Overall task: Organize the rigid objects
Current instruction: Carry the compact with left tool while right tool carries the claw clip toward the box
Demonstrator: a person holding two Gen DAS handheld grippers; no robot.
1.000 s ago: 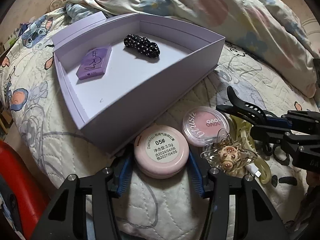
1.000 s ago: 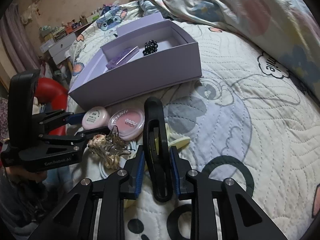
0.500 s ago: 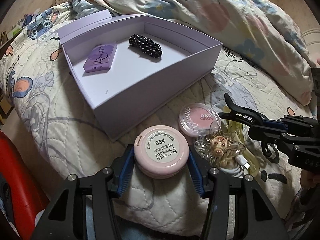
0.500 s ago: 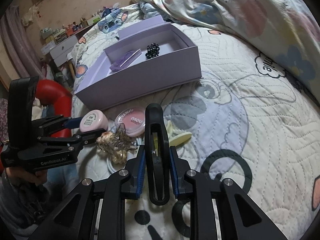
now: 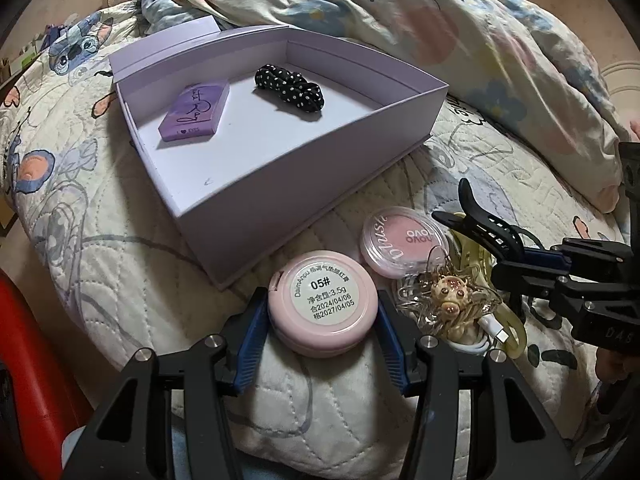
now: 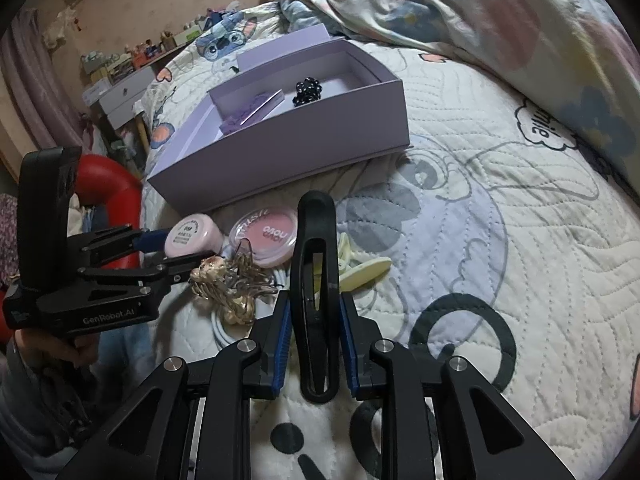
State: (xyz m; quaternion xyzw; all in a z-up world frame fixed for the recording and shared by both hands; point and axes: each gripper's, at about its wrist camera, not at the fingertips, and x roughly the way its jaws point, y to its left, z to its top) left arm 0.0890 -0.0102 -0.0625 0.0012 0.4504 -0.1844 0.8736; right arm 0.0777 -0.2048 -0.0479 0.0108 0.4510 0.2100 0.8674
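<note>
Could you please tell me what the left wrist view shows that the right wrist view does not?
Only the left wrist view shows the label on the pink compact and the writing on the purple palette. Only the right wrist view shows the shelf of trinkets and the black hair clip's full length. Both show the lilac box, the clear blush pot and both claws' loads.

shelf clutter point(image 6: 132, 54) too small to identify

Dim, soft indoor light, no hard shadows. Both fisheye views bend strongly toward dark vignetted corners. The rumpled duvet point(image 5: 460, 32) smears slightly; faint glare sits on the blush compact lid point(image 5: 404, 236).
</note>
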